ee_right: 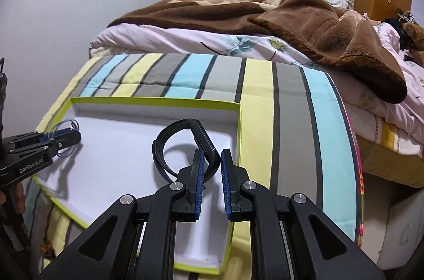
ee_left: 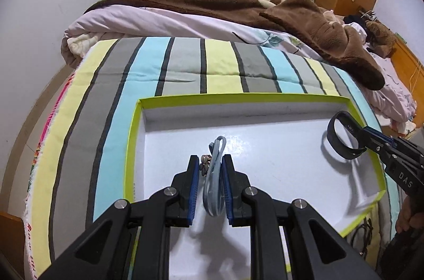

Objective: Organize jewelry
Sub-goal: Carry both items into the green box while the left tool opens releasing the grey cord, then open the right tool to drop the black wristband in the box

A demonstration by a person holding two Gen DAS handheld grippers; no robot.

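So both grippers are over the shallow white cardboard tray with the lime-green rim [ee_left: 137, 121], which sits on a striped quilted mat of grey, pale blue and yellow bands [ee_left: 185, 62] laid across the bed. The left gripper [ee_left: 210, 174] has its jaws set narrow around a pale blue-grey looped cord bracelet [ee_left: 213, 179], which stands on edge between the blue pads with its far loop poking out past the fingertips; a small cluster of brownish beads or charms [ee_left: 204, 164] sits just inside the left pad, and I honestly can't tell if it's strung on that cord or a separate piece. The pads look close to the cord, but whether they're truly pinching it is hard to say. The right gripper [ee_right: 212, 163] is holding a black rubbery smart-band style wristband [ee_right: 182, 144] by one end of the strap, the curled loop sticking out ahead and to the left of its jaws, above the tray floor near the right rim. My read: this is the placing step, each item being brought into the tray on its own side. Next move probably calls for lowering each one until it rests flat, then easing the jaws apart gently so the springy band doesn't flick away and the cord doesn't snag on a pad.
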